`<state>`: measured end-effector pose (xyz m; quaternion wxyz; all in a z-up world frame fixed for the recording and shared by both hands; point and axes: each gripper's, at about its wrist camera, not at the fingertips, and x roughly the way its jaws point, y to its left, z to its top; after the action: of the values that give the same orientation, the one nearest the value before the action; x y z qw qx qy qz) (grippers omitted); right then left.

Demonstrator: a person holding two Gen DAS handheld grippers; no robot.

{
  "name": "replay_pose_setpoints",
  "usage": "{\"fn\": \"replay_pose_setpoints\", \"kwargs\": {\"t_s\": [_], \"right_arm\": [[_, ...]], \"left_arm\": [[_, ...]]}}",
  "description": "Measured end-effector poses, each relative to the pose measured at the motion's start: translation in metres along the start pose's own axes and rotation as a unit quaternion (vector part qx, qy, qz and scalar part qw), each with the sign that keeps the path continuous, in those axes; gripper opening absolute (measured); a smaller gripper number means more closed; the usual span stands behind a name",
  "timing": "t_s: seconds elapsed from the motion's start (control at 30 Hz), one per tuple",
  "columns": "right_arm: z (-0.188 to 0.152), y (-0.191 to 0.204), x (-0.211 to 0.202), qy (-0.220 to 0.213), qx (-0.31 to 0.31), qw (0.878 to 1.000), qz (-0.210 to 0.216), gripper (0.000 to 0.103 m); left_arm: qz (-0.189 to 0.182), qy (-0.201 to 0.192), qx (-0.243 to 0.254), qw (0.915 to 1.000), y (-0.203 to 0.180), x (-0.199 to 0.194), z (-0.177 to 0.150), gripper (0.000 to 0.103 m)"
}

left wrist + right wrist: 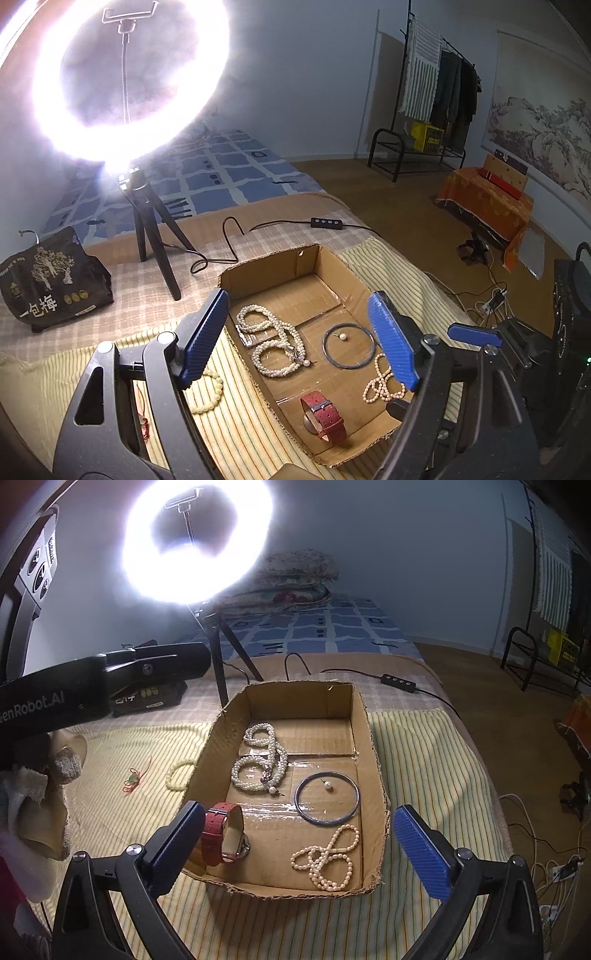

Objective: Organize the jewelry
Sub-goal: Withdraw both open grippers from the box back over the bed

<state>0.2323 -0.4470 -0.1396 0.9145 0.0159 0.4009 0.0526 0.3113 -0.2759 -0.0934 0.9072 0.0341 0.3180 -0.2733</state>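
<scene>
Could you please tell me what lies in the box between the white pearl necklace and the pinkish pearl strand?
The dark blue bangle lies between the white pearl necklace and the pinkish pearl strand, ringing a loose pearl earring; the right wrist view shows it best.

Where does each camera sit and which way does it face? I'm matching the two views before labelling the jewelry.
Left wrist: on the left gripper, angled down into the cardboard box from its near left; its own open blue fingers show, plus the right gripper at the right edge.
Right wrist: on the right gripper, angled down over the box's near end; its open fingers show, with the left gripper at the left.
Shared: box, red watch, blue bangle, white pearl strand, ring light.
</scene>
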Motion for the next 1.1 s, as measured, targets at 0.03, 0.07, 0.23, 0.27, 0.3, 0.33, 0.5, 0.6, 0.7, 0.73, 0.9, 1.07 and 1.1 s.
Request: {"fn": "replay_pose_setpoints", "kwargs": {"t_s": [0.03, 0.07, 0.23, 0.27, 0.3, 0.33, 0.5, 0.6, 0.7, 0.73, 0.9, 1.07, 1.1], "right_arm": [[0.000, 0.001, 0.000, 0.000, 0.000, 1.000, 0.000, 0.103], [0.001, 0.002, -0.002, 0.000, -0.001, 1.000, 0.000, 0.103], [0.004, 0.011, -0.009, -0.003, -0.005, 1.000, 0.000, 0.103], [0.005, 0.013, -0.010, -0.004, -0.006, 1.000, 0.001, 0.103], [0.005, 0.015, -0.012, -0.004, -0.007, 1.000, 0.002, 0.103], [0.006, 0.016, -0.013, -0.005, -0.007, 1.000, 0.003, 0.103], [0.012, 0.027, -0.020, -0.010, -0.010, 1.000, 0.007, 0.103], [0.016, 0.034, -0.021, -0.012, -0.011, 1.000, 0.011, 0.103], [0.019, 0.040, -0.021, -0.012, -0.010, 1.000, 0.014, 0.103], [0.020, 0.044, -0.021, -0.013, -0.009, 1.000, 0.016, 0.103], [0.026, 0.055, -0.019, -0.010, -0.002, 1.000, 0.028, 0.103], [0.035, 0.066, -0.013, -0.005, 0.018, 0.999, 0.049, 0.103], [0.037, 0.068, -0.011, -0.002, 0.021, 0.998, 0.054, 0.103]], "left_arm": [[0.000, -0.001, 0.000, 1.0000, 0.000, -0.001, 0.000, 0.080], [0.001, -0.002, 0.000, 1.0000, 0.001, -0.004, 0.000, 0.081], [0.006, -0.010, 0.001, 0.9999, 0.006, -0.017, 0.001, 0.081], [0.006, -0.011, 0.001, 0.9999, 0.007, -0.020, 0.002, 0.081], [0.008, -0.013, 0.000, 0.9999, 0.009, -0.023, 0.002, 0.081], [0.009, -0.014, 0.000, 0.9999, 0.011, -0.025, 0.002, 0.081], [0.017, -0.023, -0.007, 0.9996, 0.025, -0.041, 0.002, 0.081], [0.023, -0.026, -0.012, 0.9993, 0.036, -0.050, 0.000, 0.081], [0.029, -0.029, -0.017, 0.9990, 0.047, -0.058, -0.002, 0.081], [0.031, -0.029, -0.018, 0.9989, 0.049, -0.060, -0.003, 0.081], [0.041, -0.030, -0.023, 0.9984, 0.067, -0.072, -0.010, 0.081], [0.053, -0.028, -0.033, 0.9977, 0.090, -0.083, -0.020, 0.081], [0.056, -0.027, -0.037, 0.9974, 0.097, -0.086, -0.023, 0.081]]}}
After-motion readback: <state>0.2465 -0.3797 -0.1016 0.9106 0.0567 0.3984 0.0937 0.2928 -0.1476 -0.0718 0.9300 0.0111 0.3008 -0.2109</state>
